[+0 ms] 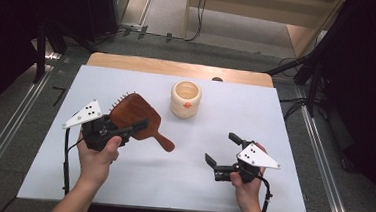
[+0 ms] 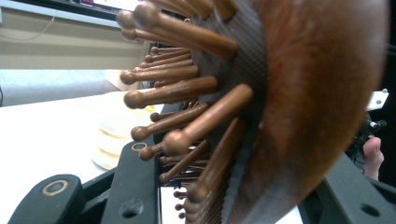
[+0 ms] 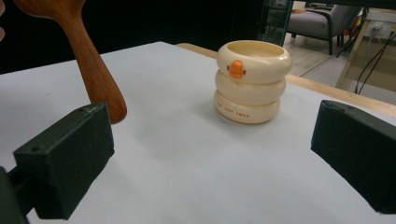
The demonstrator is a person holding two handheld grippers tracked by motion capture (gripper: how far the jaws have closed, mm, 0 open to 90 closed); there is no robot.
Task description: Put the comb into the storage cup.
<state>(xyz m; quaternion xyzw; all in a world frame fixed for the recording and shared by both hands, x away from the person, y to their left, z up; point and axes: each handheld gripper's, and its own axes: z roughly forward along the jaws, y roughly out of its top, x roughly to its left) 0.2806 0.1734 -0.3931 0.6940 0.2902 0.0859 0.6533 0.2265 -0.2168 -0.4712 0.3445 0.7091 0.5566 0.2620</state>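
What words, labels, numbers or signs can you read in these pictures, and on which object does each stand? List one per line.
A row of small brown letters on the bottom ring of the cream cup: too blurred to read.
Wooden hairbrush, held in the left gripper: no lettering to be seen.
Right gripper: no lettering to be seen.

The cup (image 3: 252,79) carries a short line of small reddish letters on its lowest ring, seen in the right gripper view; they are too blurred to read, perhaps two short words. No other writing, number or sign can be read in these views.
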